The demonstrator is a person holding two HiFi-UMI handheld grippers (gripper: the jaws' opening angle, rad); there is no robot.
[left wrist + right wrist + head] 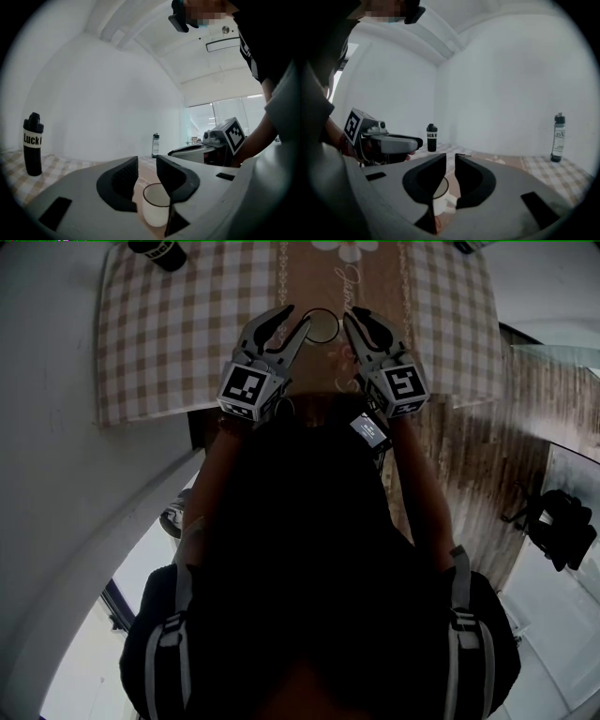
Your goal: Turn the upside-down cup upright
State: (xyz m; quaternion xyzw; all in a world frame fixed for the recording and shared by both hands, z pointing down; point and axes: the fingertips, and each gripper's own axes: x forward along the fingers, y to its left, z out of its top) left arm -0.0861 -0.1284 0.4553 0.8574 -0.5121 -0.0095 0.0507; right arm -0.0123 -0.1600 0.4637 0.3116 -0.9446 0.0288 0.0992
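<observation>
The cup [156, 211] stands on the desk [169, 343] with its mouth facing up: in the left gripper view we look down past the tongs onto its dark rim and pale hollow. From above it shows as a small ring on the brown runner [375, 268] that crosses the checked cloth [141, 371]. We judge the turning done, since nothing about the cup reads as upside down.

It looks to us like a small, light, rigid cup with a smooth, glossy wall, so we expect it to be slippery and breakable if dropped or knocked. If we had to take it again, we would pinch the wall just below the rim, one pad inside and one outside, or span the body low down. We cannot tell whether it has a handle.

The left tongs [295, 320] hang above and just beside the cup, their jaws narrowly apart with nothing between them. The right tongs [358, 320] face them from the other side, also narrowly apart and empty, with the cup visible below through the gap.

Farther out, a black bottle [33, 145] stands near one corner of the cloth and a second bottle [558, 138] near another, both well apart from the cup.
</observation>
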